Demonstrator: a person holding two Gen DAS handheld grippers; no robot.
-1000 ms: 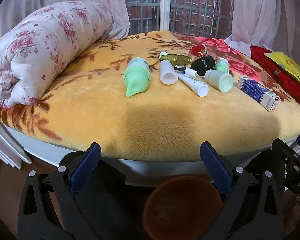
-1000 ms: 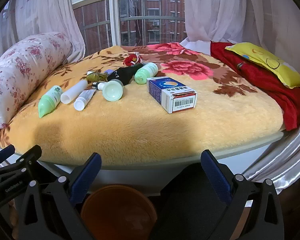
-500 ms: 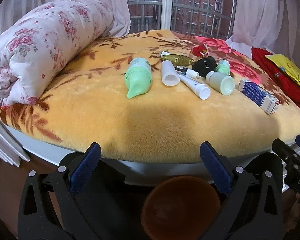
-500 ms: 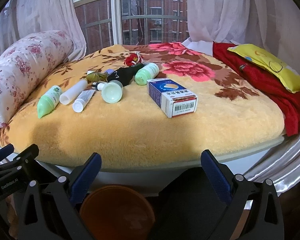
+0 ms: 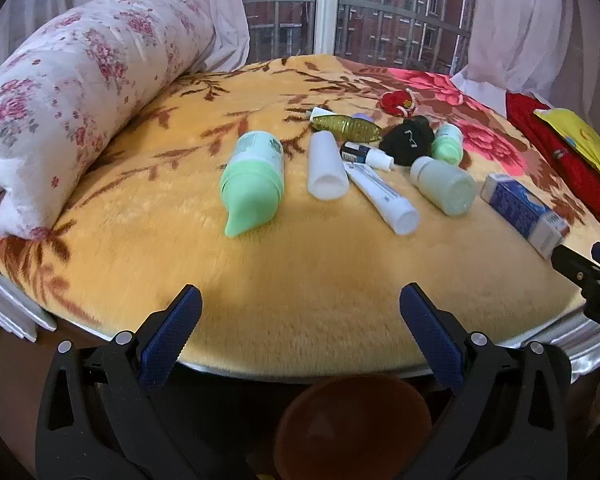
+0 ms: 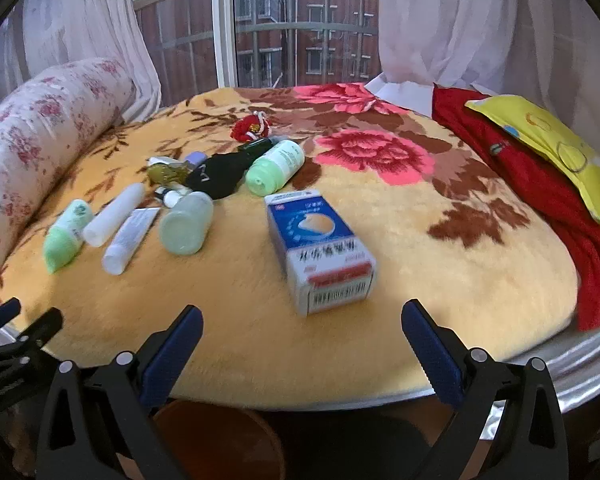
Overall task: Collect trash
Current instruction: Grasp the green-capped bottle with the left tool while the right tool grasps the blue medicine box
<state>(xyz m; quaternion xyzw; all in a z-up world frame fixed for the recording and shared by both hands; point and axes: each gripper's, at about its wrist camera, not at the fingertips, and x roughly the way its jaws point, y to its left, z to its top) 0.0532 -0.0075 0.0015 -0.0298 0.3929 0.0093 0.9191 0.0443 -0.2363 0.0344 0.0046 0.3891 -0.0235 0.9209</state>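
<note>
Several pieces of trash lie on a yellow flowered blanket (image 5: 300,272): a green bottle (image 5: 252,184), a white tube (image 5: 326,166), a thinner white tube (image 5: 382,196), a pale green bottle (image 5: 444,186), a black pouch (image 5: 406,142) and a blue and white box (image 6: 320,248). A brown bin (image 5: 354,424) stands below the bed edge. My left gripper (image 5: 300,320) is open and empty, short of the green bottle. My right gripper (image 6: 302,340) is open and empty, just in front of the box.
A rolled flowered quilt (image 5: 72,96) lies at the left. A red cloth (image 6: 540,184) and a yellow pillow (image 6: 552,144) lie at the right. A window and curtains stand behind the bed. The bed's metal rim (image 6: 572,364) runs below the blanket.
Both grippers have moved forward and up toward the bed; the box and bottles look nearer. Nothing on the blanket has moved.
</note>
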